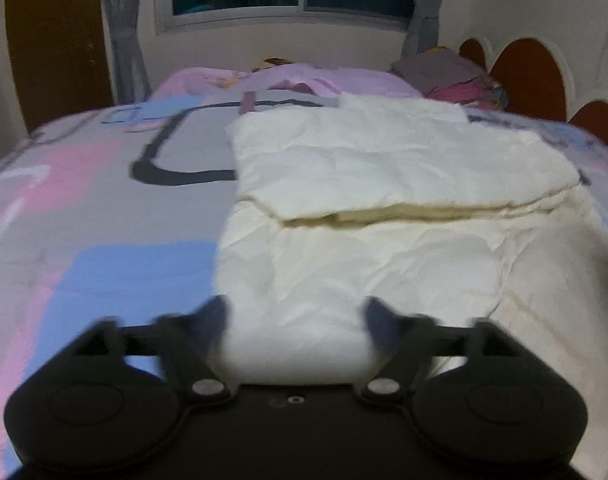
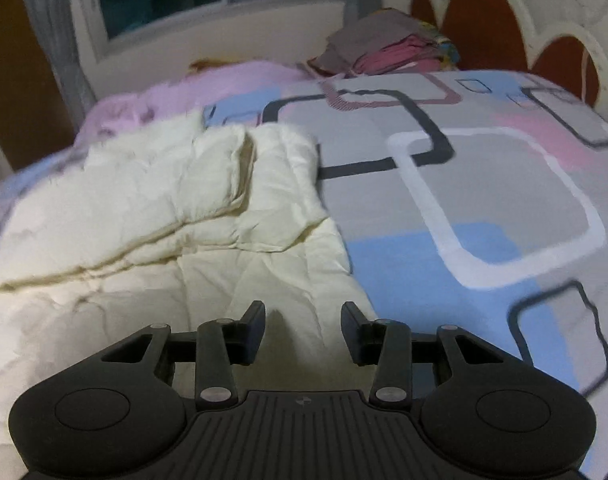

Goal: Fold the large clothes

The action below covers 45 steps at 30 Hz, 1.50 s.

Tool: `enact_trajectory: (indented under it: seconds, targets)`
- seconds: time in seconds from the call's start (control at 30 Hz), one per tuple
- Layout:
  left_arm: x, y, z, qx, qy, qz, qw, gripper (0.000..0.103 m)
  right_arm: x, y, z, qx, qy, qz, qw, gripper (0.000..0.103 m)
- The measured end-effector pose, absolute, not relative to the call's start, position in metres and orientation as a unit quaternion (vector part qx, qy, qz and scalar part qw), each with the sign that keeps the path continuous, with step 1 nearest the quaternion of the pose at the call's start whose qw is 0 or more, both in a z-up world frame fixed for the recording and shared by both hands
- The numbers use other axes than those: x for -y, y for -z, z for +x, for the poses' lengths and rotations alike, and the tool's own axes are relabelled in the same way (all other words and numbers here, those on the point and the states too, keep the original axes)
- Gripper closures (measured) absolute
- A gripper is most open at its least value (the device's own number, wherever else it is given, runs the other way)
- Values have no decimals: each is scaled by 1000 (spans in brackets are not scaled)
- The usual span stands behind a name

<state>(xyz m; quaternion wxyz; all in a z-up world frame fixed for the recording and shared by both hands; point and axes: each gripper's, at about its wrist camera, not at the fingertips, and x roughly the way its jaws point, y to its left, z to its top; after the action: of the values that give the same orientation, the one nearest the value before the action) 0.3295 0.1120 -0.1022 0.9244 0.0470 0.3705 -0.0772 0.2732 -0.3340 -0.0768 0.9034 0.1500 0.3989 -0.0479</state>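
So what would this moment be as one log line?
left tool: open, over cream garment | right tool: open, over same garment | garment: partly folded on bed

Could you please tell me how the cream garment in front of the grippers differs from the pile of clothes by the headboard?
The cream garment is pale, broad and spread over the bed cover, only partly folded, with one layer doubled back. The pile of clothes is grey and dark pink, compact, and stacked near the headboard. The garment lies just ahead of both the left gripper and right gripper, whose jaws are open; the pile sits far off. Both rest on the bed.
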Motion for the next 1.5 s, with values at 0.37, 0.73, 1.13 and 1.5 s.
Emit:
enact_trajectory:
  seconds: [0.37,0.73,1.13,1.5]
  targets:
    - [-148,101,242,-394,41,-18,918,19,360,74,202,-389,22,184,902,12]
    - [-157,104,167,-404,-2,-42,914,22,403,108,107,-418,9,243,875,23]
    - [-155,109,164,-397,1,-55,916,24,424,120,110,-412,-19,327,850,23]
    - [-187,120,181,-402,69,-192,892,38,432,128,112,-414,-57,364,832,23]
